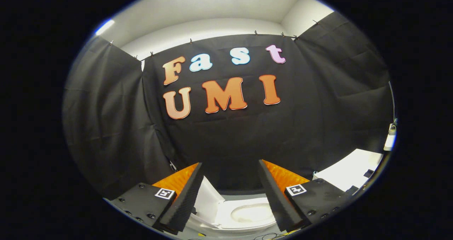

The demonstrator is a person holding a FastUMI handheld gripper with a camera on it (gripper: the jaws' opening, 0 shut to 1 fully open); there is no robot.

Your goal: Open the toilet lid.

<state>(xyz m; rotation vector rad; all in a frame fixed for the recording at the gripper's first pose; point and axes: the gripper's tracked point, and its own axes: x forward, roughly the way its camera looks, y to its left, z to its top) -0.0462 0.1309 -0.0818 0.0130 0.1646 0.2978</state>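
The black cloth wall (226, 133) of the booth hangs straight ahead of me and wraps round on both sides, with a pale room wall (212, 24) showing above it. Off beyond my right finger a white table (350, 172) edge juts in, and a small white object I cannot make out sits further out past it. Below, between and just ahead of my fingers, sits the white toilet (244, 215): its bowl opening shows as a pale oval near the right finger, and the toilet lid (207, 197) stands tilted up at its left, close by the inner face of my left finger. My hand-held gripper (230, 197) is held with its two fingers (184, 201) spread wide apart, pressing on nothing, black foam pads facing inward and orange ribbed backs behind them.
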